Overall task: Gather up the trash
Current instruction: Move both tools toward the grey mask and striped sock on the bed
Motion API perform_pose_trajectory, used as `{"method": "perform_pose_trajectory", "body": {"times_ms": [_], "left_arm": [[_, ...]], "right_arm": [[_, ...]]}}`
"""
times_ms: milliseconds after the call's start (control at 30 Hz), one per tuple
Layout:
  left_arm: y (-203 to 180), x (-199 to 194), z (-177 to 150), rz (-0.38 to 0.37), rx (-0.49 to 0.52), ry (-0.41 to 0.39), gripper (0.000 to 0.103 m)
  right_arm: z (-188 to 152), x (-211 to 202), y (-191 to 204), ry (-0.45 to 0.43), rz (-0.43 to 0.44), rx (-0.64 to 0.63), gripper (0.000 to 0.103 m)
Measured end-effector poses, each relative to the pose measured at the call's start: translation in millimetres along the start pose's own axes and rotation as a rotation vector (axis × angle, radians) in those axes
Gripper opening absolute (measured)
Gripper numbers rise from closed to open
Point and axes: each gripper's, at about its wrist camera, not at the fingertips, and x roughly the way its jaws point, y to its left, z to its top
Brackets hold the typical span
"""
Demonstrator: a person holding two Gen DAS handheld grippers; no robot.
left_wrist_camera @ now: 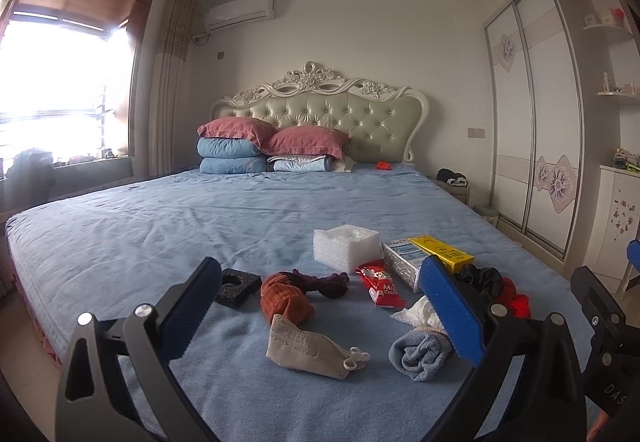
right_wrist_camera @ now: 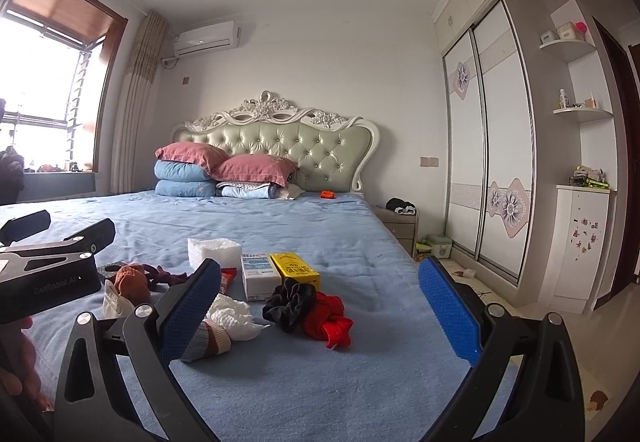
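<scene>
Trash and clothes lie mixed near the foot of the blue bed (left_wrist_camera: 120, 234). A used face mask (left_wrist_camera: 308, 348), a crumpled white tissue (left_wrist_camera: 418, 312), a red candy wrapper (left_wrist_camera: 380, 288), a white foam block (left_wrist_camera: 346, 248), a black foam piece (left_wrist_camera: 236, 286), a silver-white box (left_wrist_camera: 402, 262) and a yellow box (left_wrist_camera: 442, 252) show in the left wrist view. My left gripper (left_wrist_camera: 320, 310) is open and empty above the mask. My right gripper (right_wrist_camera: 320, 302) is open and empty above the tissue (right_wrist_camera: 234, 316), the yellow box (right_wrist_camera: 294, 268) and the white box (right_wrist_camera: 258, 276).
Socks lie among the trash: rust (left_wrist_camera: 286, 300), dark purple (left_wrist_camera: 320, 280), blue-grey (left_wrist_camera: 420, 356), black (right_wrist_camera: 288, 300) and red (right_wrist_camera: 328, 320). Pillows (left_wrist_camera: 272, 143) are stacked at the headboard. A small orange item (right_wrist_camera: 327, 194) lies beyond. A wardrobe (right_wrist_camera: 488, 161) and nightstand (right_wrist_camera: 400, 226) stand to the right.
</scene>
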Motion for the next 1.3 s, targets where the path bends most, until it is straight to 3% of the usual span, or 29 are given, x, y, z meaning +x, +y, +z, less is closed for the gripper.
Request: {"method": "perform_pose_trajectory", "body": {"times_ms": [1300], "left_arm": [[-6.8,4.3,1.1,-0.026,0.001,0.050,0.099]], "right_arm": [[-1.6,7.1,-3.7,0.031,0.016,0.018,0.095]]}}
